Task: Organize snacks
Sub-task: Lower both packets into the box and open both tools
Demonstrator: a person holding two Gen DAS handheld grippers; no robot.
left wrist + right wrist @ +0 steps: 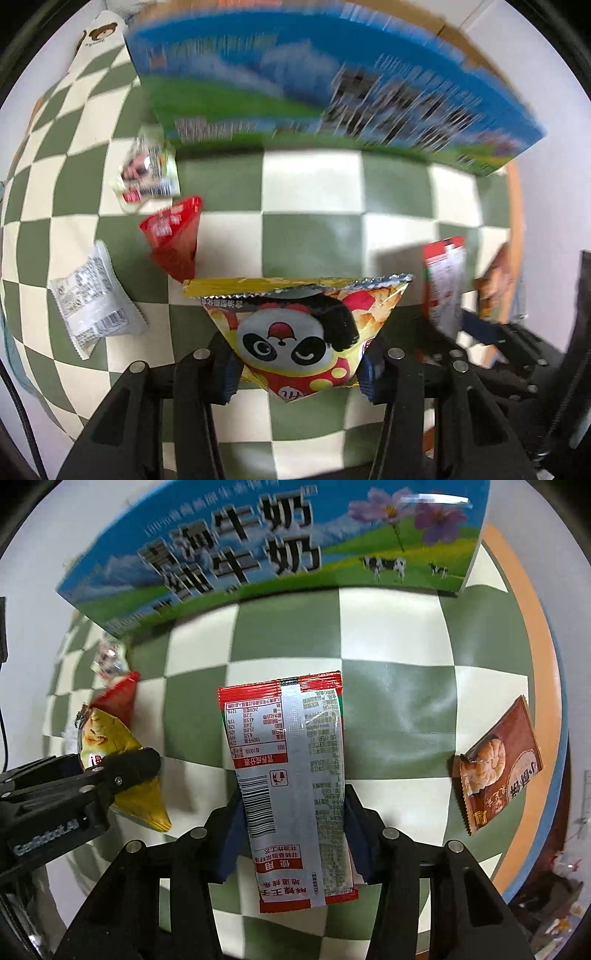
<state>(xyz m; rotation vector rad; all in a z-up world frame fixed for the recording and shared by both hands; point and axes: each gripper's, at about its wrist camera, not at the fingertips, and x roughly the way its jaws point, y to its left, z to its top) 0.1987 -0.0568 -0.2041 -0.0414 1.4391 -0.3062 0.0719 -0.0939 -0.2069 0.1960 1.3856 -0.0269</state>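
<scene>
My left gripper is shut on a yellow panda chip bag and holds it above the checkered cloth. My right gripper is shut on a red and silver snack packet, back side up. The blue and green milk carton box stands at the far side and also shows in the right wrist view. The left gripper with its chip bag shows at the left of the right wrist view. The right gripper's packet shows at the right of the left wrist view.
On the green and white checkered cloth lie a red triangular packet, a white packet and a small clear packet. A brown shrimp snack packet lies at the right, near the table's orange edge.
</scene>
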